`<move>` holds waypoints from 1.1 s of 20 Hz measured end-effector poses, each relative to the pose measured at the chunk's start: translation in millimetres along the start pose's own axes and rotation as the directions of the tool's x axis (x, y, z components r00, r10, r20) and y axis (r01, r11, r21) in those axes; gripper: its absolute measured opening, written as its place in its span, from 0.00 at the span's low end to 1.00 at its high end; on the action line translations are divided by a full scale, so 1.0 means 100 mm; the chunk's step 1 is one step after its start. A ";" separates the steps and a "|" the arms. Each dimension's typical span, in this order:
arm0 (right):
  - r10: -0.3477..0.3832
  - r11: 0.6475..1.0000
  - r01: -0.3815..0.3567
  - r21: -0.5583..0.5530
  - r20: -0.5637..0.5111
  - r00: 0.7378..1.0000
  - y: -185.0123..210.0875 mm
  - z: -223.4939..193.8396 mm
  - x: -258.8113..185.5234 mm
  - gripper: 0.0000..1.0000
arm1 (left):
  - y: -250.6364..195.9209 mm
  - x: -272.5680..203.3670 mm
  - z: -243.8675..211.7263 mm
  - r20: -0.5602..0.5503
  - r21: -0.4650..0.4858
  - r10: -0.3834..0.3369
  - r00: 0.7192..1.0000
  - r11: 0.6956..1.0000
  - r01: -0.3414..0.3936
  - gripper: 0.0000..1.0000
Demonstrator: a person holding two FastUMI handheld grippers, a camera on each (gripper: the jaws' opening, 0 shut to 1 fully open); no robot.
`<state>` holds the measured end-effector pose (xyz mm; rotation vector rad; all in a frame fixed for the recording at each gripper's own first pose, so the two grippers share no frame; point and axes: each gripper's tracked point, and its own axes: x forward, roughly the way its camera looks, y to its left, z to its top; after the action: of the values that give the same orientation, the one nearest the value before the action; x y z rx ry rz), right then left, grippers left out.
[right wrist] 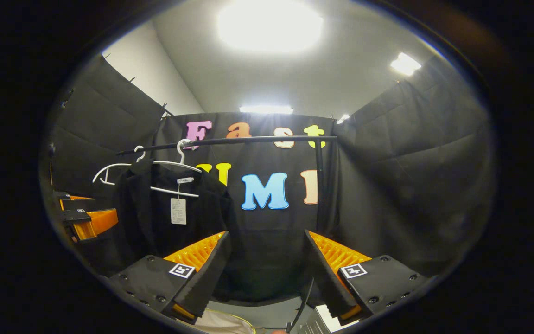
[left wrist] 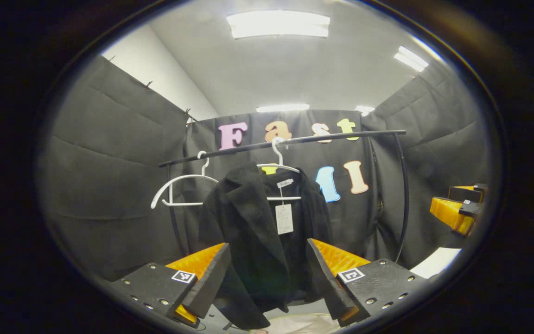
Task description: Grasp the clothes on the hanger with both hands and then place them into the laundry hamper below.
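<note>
A black jacket (left wrist: 257, 241) with a white paper tag (left wrist: 284, 219) hangs on a white hanger (left wrist: 278, 167) from a dark rail (left wrist: 285, 141). My left gripper (left wrist: 267, 273) is open, its fingers standing either side of the jacket's lower part but short of it. The right gripper view has the same jacket (right wrist: 155, 218) at the left on its hanger (right wrist: 179, 162). My right gripper (right wrist: 267, 264) is open and faces the black cloth wall to the jacket's right. A pale rim of the hamper (left wrist: 295, 322) peeks below the jacket.
An empty white hanger (left wrist: 179, 190) hangs left of the jacket on the rail. The rack's upright post (left wrist: 403, 195) stands at the right, seen too as a post (right wrist: 320, 185). The other gripper (left wrist: 457, 211) shows at the far right edge.
</note>
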<state>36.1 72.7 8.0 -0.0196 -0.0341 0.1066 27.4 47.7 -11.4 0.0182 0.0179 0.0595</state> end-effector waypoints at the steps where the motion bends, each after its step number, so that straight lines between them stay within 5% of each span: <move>1: 0.005 1.000 -0.005 0.000 0.008 1.000 0.07 0.01 0.04 0.96 | 0.01 0.03 0.00 0.003 -0.004 -0.006 1.000 1.000 0.006 0.95; 11: 0.166 0.985 -0.167 0.046 0.022 0.986 0.62 0.05 0.70 0.97 | 0.08 0.42 0.01 0.000 -0.007 0.055 0.998 0.998 -0.055 0.94; 22: 0.394 0.914 -0.391 0.105 0.000 0.919 1.11 -0.15 1.72 0.98 | -0.02 1.24 -0.07 -0.024 0.044 0.189 0.982 0.981 -0.188 0.95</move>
<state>196.3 200.8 -4.0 0.0765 -0.0024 0.5120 151.3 53.5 -20.2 0.0605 0.0455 0.2494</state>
